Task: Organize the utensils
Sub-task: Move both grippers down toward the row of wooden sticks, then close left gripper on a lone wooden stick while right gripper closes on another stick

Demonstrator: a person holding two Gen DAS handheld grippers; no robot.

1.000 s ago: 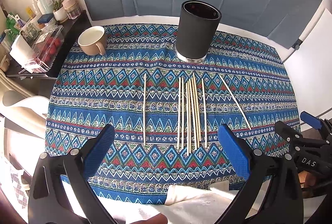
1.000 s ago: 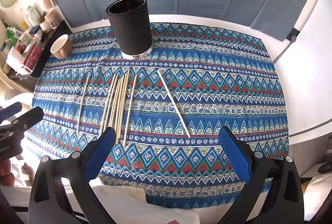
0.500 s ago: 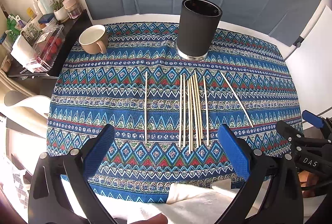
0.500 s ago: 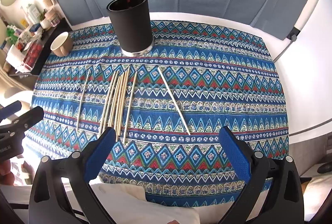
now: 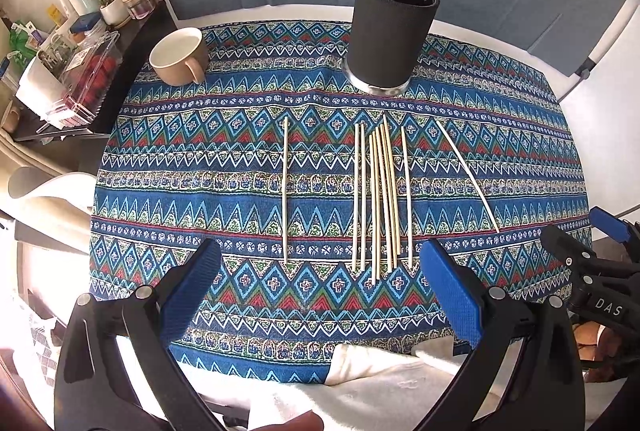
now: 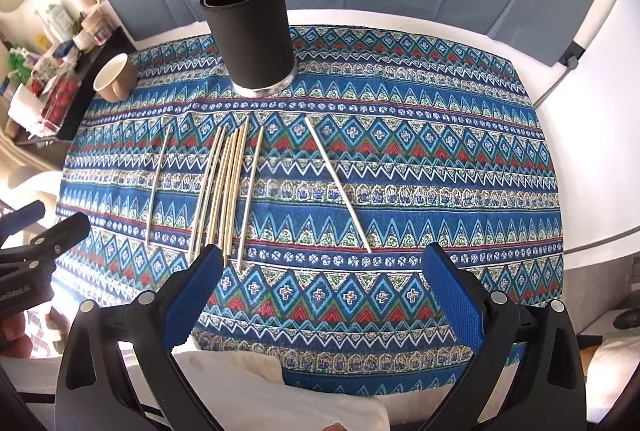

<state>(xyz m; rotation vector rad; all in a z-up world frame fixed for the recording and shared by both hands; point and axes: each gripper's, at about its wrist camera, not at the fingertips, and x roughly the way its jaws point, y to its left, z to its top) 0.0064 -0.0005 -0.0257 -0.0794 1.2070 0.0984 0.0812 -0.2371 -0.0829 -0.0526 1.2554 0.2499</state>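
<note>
Both views crept slightly nearer since a second ago; chopsticks (image 5: 380,191) untouched. My left gripper (image 5: 320,283) and right gripper (image 6: 320,283) gape wide, empty. Nothing in black holder (image 5: 390,39) yet.

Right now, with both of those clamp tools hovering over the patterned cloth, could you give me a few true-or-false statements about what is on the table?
1. The black cylindrical holder stands upright on the tablecloth. True.
2. Several chopsticks already stand in the holder. False: the chopsticks lie flat on the cloth, in front of the holder.
3. The left gripper is clamped on a chopstick. False: it is open and holds nothing.
4. One white chopstick lies slanted, apart from the bundle. True.
5. The beige mug lies tipped over. False: it stands upright.
6. The right gripper is open. True.
</note>
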